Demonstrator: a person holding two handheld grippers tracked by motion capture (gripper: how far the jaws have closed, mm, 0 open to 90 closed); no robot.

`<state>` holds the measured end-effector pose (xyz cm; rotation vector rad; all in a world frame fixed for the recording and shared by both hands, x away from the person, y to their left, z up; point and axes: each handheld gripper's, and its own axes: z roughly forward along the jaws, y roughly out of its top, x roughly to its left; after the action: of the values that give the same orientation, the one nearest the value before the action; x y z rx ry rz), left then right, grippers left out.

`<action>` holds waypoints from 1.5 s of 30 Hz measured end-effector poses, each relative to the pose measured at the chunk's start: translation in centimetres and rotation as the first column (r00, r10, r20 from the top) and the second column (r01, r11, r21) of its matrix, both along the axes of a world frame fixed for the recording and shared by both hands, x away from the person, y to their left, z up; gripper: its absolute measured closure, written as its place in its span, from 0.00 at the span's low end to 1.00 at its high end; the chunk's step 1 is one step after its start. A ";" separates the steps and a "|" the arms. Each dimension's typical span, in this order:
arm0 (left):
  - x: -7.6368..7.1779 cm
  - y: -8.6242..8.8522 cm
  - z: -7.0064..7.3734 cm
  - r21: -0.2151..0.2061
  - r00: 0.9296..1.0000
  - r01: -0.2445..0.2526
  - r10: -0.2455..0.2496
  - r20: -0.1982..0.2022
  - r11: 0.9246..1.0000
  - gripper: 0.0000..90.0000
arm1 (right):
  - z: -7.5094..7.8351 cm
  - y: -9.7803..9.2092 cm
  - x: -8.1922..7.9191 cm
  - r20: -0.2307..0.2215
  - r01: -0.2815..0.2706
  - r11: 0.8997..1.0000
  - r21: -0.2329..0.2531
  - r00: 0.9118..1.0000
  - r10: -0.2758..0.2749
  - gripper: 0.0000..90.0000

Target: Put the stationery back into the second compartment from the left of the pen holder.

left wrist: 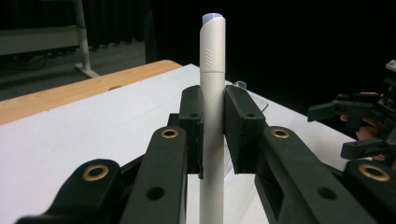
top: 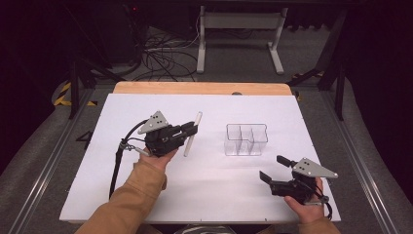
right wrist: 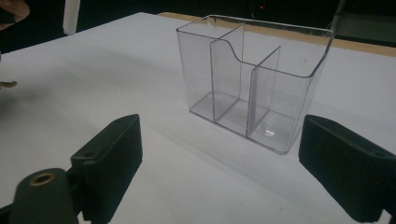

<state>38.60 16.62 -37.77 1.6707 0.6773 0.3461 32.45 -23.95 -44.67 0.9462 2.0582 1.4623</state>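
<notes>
Right claw low near table edge, jaws apart, left claw raised, clamping white pen

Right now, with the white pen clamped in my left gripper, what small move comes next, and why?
Probably carry the left gripper rightward toward the clear plastic three-compartment organiser. Its jaws are shut on the slim white pen, the organiser's compartments look empty, and the right gripper waits open, clear of both.

There was one white pen, one clear plastic organizer with three compartments, two tools, left and right, and one white worktop
</notes>
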 end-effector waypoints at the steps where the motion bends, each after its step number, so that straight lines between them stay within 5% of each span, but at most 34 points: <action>1: 0.0 -0.2 0.2 -0.005 1.000 0.006 -0.006 0.006 1.000 0.87 | 0.0 0.0 0.0 -0.001 -0.002 1.000 0.001 1.000 0.002 0.16; 17: 1.6 -2.9 2.1 -0.018 0.998 0.055 -0.055 0.016 0.998 0.87 | -0.1 0.0 0.0 -0.007 -0.006 1.000 0.002 1.000 0.006 0.16; 23: 2.4 -4.8 3.1 0.000 0.995 0.086 -0.086 0.048 0.996 0.87 | -0.2 0.0 -0.1 -0.008 -0.009 1.000 0.000 1.000 0.009 0.16; 45: 4.1 -9.5 3.7 -0.024 0.984 0.163 -0.160 0.081 0.986 0.87 | -0.4 0.0 -0.5 -0.021 -0.008 1.000 0.000 1.000 0.008 0.16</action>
<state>42.71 7.09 -34.05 1.6620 0.4826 0.2827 31.98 -23.96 -45.11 0.9579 2.0793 1.4629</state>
